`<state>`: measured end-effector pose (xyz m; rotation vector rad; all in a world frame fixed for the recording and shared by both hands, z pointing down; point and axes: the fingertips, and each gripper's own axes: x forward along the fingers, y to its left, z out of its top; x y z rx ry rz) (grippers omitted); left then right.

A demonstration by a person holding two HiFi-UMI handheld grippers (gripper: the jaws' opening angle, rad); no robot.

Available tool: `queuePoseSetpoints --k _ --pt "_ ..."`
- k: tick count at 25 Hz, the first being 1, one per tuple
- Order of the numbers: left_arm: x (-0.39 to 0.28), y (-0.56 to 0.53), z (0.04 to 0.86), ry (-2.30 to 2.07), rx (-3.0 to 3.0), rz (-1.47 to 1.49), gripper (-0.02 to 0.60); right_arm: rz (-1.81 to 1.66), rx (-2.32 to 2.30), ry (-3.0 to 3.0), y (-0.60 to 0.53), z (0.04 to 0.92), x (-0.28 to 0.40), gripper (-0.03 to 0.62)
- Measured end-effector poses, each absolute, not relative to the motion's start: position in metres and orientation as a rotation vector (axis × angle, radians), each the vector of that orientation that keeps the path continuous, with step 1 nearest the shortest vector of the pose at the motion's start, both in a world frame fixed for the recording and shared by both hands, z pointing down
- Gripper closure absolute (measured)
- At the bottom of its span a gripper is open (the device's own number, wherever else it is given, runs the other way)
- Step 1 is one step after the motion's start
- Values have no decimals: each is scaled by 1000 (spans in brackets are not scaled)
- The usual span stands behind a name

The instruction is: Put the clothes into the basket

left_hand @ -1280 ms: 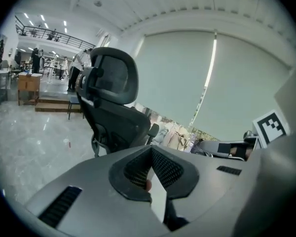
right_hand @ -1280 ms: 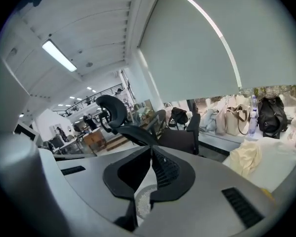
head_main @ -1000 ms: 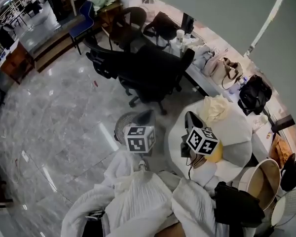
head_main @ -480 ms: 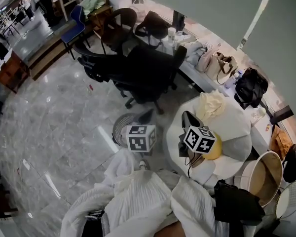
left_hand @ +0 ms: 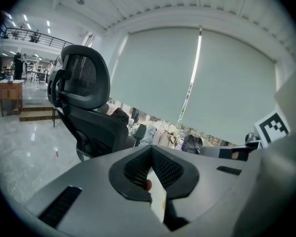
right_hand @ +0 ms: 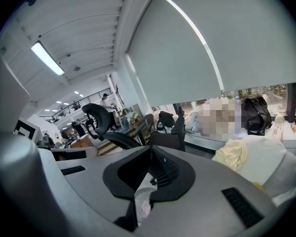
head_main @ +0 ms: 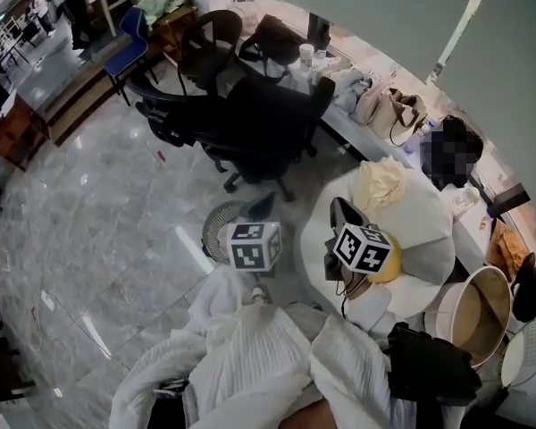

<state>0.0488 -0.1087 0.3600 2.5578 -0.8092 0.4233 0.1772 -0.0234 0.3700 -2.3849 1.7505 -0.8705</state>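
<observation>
Both grippers are held out side by side in the lower middle of the head view, above the person's white sleeves (head_main: 250,365). Left gripper (left_hand: 151,148): jaws together at the tips, nothing clamped between them. It points past a black office chair (left_hand: 84,107), which fills the left of its view. Right gripper (right_hand: 151,147): jaws likewise pressed together, no cloth in them. It points toward the round white table (head_main: 427,229), right of centre in the head view. A cream garment (head_main: 382,184) lies bunched on the far side of the table and shows at the right of the right gripper view. It is untouched and apart from both grippers. Something yellow (head_main: 391,273) lies on the table's near edge, partly hidden under the right gripper's marker cube; what it is cannot be told. The basket (head_main: 473,329), round with a pale rim and tan inside, stands on the floor at lower right, just beside the table. A dark garment (head_main: 429,366) is heaped at the basket's left side, touching it. A mesh bin (head_main: 216,231) stands on the grey marble floor (head_main: 98,231), just behind the left gripper.
</observation>
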Motion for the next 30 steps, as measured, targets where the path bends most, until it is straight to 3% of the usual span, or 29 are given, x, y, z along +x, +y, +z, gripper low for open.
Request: queuePoseSetpoints --k 13,30 --pt "49 -112 390 -613 2588 525 578 -961 -2487 1550 -5 402 164 563" --pt "137 -73 448 -309 2609 768 578 -1100 -2553 1011 91 471 215 563"
